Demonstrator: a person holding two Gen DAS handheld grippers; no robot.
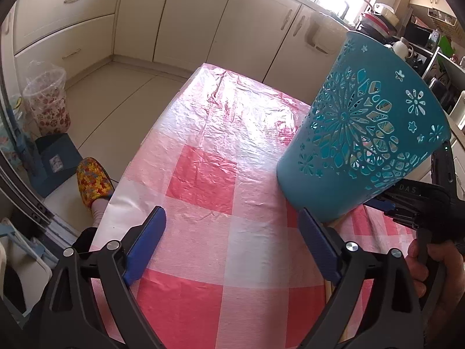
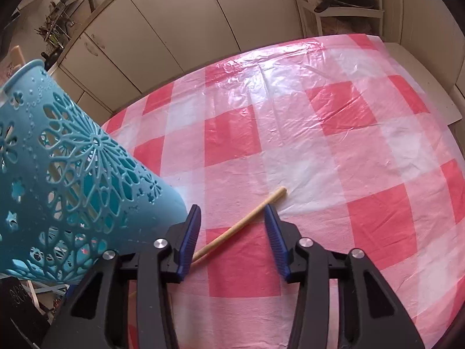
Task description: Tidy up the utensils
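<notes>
A teal perforated utensil holder (image 1: 366, 125) stands on the pink checked table, to the right of my left gripper; it fills the left of the right wrist view (image 2: 66, 180). Pale handles show faintly through its holes. A wooden stick-like utensil handle (image 2: 247, 221) lies on the cloth, running between and under the fingers of my right gripper (image 2: 232, 212), which is open just above it. My left gripper (image 1: 232, 224) is open and empty over the cloth, its right finger close to the holder's base. The right gripper also shows in the left wrist view (image 1: 412, 203), behind the holder.
The table's pink and white plastic cloth (image 1: 221, 151) ends at a far edge near cream cabinets (image 1: 180, 20). A person's slippered foot (image 1: 93, 183), a lined bin (image 1: 46, 101) and a blue box are on the floor at left. A cluttered counter (image 1: 407, 29) is at the right.
</notes>
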